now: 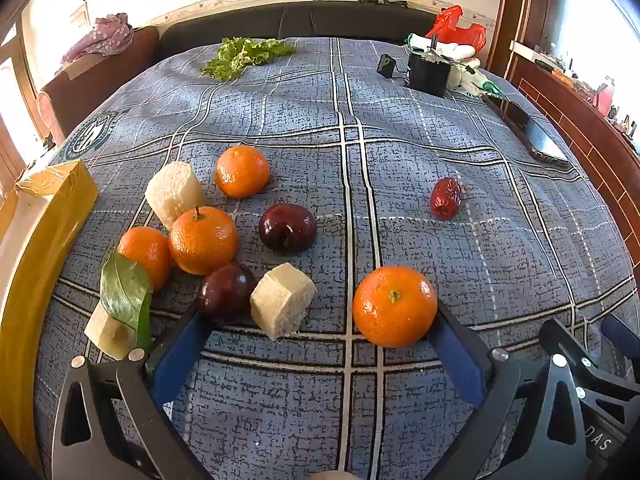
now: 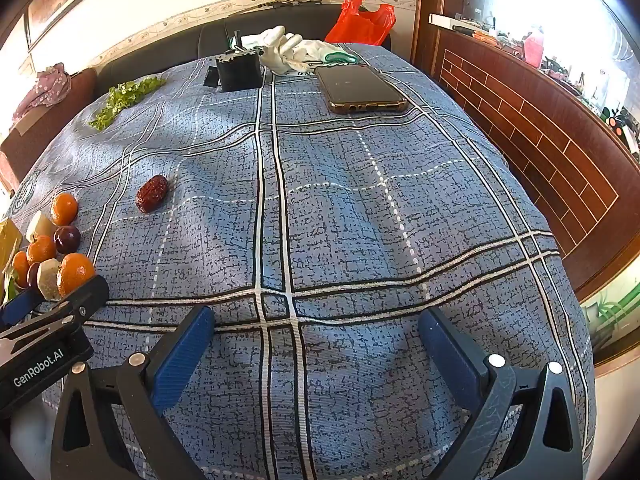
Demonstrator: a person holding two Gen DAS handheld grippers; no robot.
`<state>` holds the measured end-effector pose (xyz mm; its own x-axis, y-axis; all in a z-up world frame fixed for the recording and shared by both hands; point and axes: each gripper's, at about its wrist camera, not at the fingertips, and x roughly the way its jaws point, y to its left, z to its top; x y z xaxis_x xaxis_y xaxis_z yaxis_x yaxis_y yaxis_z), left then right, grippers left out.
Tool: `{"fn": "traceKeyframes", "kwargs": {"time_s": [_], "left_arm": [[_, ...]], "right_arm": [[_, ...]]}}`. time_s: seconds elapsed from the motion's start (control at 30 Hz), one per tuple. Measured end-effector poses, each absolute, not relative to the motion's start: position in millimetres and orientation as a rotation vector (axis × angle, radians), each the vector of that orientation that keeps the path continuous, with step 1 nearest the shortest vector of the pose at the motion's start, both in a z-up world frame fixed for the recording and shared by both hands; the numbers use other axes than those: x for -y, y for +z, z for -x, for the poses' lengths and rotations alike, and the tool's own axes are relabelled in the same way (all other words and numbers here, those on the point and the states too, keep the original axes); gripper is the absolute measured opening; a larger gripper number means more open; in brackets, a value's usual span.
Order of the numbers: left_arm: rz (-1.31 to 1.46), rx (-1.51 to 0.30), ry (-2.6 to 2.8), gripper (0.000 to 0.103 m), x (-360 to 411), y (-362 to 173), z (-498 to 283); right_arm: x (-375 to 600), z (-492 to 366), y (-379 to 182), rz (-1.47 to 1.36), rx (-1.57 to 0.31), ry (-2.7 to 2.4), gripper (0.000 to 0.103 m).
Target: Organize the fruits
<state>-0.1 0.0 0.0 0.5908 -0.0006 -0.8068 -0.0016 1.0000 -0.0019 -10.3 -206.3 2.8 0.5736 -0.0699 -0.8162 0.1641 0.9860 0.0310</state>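
Observation:
In the left wrist view my left gripper [image 1: 320, 320] is open and low over the blue plaid cloth [image 1: 400, 160]. An orange [image 1: 394, 306] lies against its right finger. A pale sugarcane chunk [image 1: 282, 300] and a dark plum [image 1: 226, 290] lie near its left finger. Behind them are more oranges [image 1: 202, 240], another plum [image 1: 287, 227] and another cane chunk [image 1: 174, 194]. A red date [image 1: 445, 198] lies alone to the right; it also shows in the right wrist view [image 2: 151, 194]. My right gripper [image 2: 316, 320] is open and empty over bare cloth.
A yellow box [image 1: 40, 240] stands at the left edge. Lettuce [image 1: 244, 56], a black box [image 1: 428, 72], white gloves [image 2: 288, 52], a red bag [image 2: 362, 20] and a phone [image 2: 362, 90] lie at the far end. A wood-panelled wall [image 2: 540, 152] runs along the right.

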Motion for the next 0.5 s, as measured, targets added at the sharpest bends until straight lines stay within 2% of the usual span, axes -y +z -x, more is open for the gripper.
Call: {"fn": "traceKeyframes", "kwargs": {"time_s": [0.5], "left_arm": [[0.002, -0.942, 0.001, 0.103, 0.0, 0.0, 0.0]], "right_arm": [[207.1, 10.2, 1.8, -0.106, -0.954, -0.138, 0.103]]}}
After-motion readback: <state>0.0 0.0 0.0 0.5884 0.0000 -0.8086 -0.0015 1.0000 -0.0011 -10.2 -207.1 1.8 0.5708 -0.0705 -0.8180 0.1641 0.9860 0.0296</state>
